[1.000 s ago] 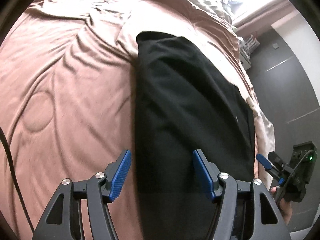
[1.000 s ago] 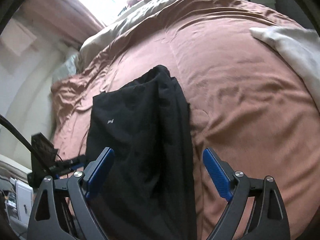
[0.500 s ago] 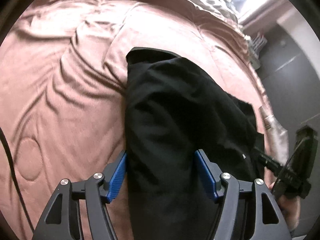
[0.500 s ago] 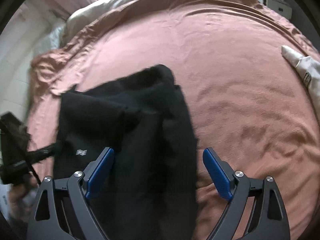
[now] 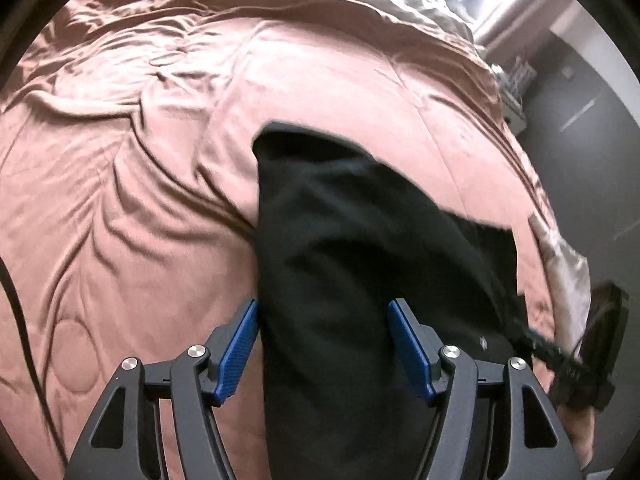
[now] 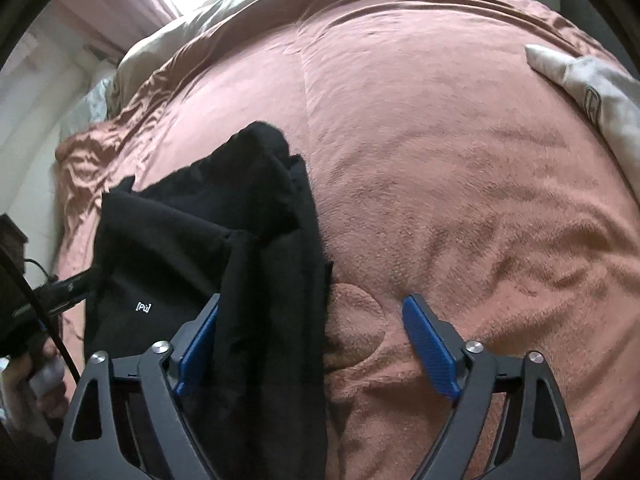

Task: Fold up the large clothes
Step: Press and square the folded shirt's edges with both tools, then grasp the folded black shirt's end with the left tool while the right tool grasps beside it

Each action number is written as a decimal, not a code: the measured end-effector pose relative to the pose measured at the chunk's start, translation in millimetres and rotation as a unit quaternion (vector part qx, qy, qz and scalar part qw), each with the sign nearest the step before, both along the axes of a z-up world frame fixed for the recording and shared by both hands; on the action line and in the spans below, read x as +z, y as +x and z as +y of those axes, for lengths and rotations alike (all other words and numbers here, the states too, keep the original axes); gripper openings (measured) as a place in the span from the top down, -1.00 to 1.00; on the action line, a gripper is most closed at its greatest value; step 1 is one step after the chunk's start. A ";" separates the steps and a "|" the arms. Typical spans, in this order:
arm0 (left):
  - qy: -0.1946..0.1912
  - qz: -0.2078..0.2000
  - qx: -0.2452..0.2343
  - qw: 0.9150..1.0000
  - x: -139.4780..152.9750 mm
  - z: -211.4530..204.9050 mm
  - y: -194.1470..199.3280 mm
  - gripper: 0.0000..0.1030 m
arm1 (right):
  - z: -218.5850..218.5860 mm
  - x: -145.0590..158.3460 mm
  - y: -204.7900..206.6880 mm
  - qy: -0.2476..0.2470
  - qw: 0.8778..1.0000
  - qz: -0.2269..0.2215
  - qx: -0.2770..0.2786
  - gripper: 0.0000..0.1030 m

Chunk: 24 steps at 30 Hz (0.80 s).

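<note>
A black garment point(image 5: 340, 260) lies partly folded in a long heap on the pink bedspread point(image 5: 120, 200). My left gripper point(image 5: 322, 308) straddles its near end. The cloth fills the gap between the blue pads point(image 5: 240, 340), which stand wide and show no squeeze. In the right wrist view the black garment point(image 6: 192, 240) shows a small white logo. My right gripper point(image 6: 312, 300) stands over its right edge, jaws closing. Cloth lies against the left pad point(image 6: 198, 344), with bare bedspread point(image 6: 440, 160) before the right one. Each view shows the other gripper point(image 5: 560, 356) point(image 6: 60, 288) at the garment's side.
A white garment point(image 6: 592, 88) lies at the far right of the bed. A beige blanket point(image 6: 240, 12) is bunched at the bed's head. A black cable point(image 5: 16, 300) hangs at the left. A hand point(image 6: 32, 380) holds the left gripper. Dark floor point(image 5: 580, 120) lies beyond the bed's right edge.
Both grippers have slid in over the black garment, which has bunched up and shifted. The left jaws, earlier half over bedspread, now straddle cloth alone. The right jaws have narrowed slightly.
</note>
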<state>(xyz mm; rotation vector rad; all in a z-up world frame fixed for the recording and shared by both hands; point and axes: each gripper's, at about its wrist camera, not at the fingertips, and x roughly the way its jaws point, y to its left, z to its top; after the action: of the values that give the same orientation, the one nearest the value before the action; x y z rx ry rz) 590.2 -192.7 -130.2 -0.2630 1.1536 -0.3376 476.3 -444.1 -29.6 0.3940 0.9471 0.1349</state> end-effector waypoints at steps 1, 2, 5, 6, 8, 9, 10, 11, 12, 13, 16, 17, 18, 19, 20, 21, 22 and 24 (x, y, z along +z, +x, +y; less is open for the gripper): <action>-0.007 0.001 0.004 1.000 -0.5 1.7 6.8 -0.32 | -3.3 -0.6 -0.6 0.010 1.000 -0.001 -0.002 -0.59; -0.010 0.001 0.007 1.000 -0.5 0.9 11.3 -0.32 | -8.6 -2.4 -0.3 0.018 1.000 -0.001 -0.003 -0.57; 0.001 -0.008 0.007 1.000 -0.8 -6.8 27.3 -0.32 | -19.4 -5.8 -4.7 0.028 1.000 -0.003 -0.008 -0.44; 0.008 -0.010 0.005 1.000 -1.7 -9.7 31.4 -0.32 | -24.1 -6.2 -7.1 0.034 0.999 -0.004 -0.010 -0.43; 0.024 -0.012 0.003 1.000 -5.3 -16.9 39.0 -0.32 | -33.2 -7.3 -11.9 0.053 0.998 -0.009 -0.013 -0.43; 0.029 -0.010 0.002 1.000 -8.3 -19.6 42.1 -0.32 | -36.4 -8.0 -13.4 0.066 0.998 -0.013 -0.012 -0.43; 0.033 -0.006 0.001 0.999 -12.2 -22.2 44.7 -0.31 | -39.2 -9.2 -14.2 0.082 0.996 -0.016 -0.010 -0.43; 0.035 -0.002 -0.001 0.999 -16.2 -23.0 46.4 -0.31 | -43.4 -11.5 -15.2 0.101 0.995 -0.017 -0.006 -0.43; 0.036 0.000 -0.001 0.999 -18.2 -23.8 47.4 -0.31 | -47.0 -14.0 -15.3 0.118 0.993 -0.017 -0.004 -0.43; 0.035 0.000 -0.002 0.999 -18.7 -23.5 47.8 -0.31 | -50.3 -15.7 -15.4 0.135 0.991 -0.018 -0.001 -0.43; 0.023 0.002 -0.005 1.000 -14.6 -18.1 44.9 -0.31 | -55.0 -19.1 -10.7 0.154 0.988 -0.010 0.014 -0.44; 0.018 0.004 -0.007 1.000 -13.0 -15.9 42.9 -0.31 | -55.5 -21.3 -8.8 0.163 0.986 -0.004 0.020 -0.44; 0.013 0.006 -0.009 1.000 -11.1 -12.9 39.7 -0.31 | -56.8 -23.5 -5.9 0.173 0.985 -0.001 0.024 -0.44; 0.011 0.006 -0.011 1.000 -9.9 -11.2 36.9 -0.31 | -57.6 -25.2 -4.3 0.185 0.982 0.000 0.028 -0.44; 0.009 0.006 -0.013 1.000 -8.9 -8.4 33.4 -0.31 | -58.9 -26.8 -0.5 0.193 0.981 0.003 0.032 -0.44; 0.006 0.008 -0.016 1.000 -8.5 -5.5 29.1 -0.31 | -58.9 -29.2 3.6 0.204 0.978 0.009 0.036 -0.44; -0.002 0.012 -0.018 1.000 -9.0 -1.1 23.0 -0.31 | -59.1 -31.7 6.6 0.209 0.977 0.012 0.039 -0.44; -0.016 0.020 -0.023 0.999 -11.2 5.3 11.9 -0.31 | -62.6 -37.1 12.1 0.218 0.975 0.022 0.043 -0.44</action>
<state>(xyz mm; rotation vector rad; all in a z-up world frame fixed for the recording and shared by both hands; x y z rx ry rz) 602.1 -187.3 -141.5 -0.2735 1.1963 -0.3922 488.4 -506.6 -66.6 0.7638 0.9771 0.4186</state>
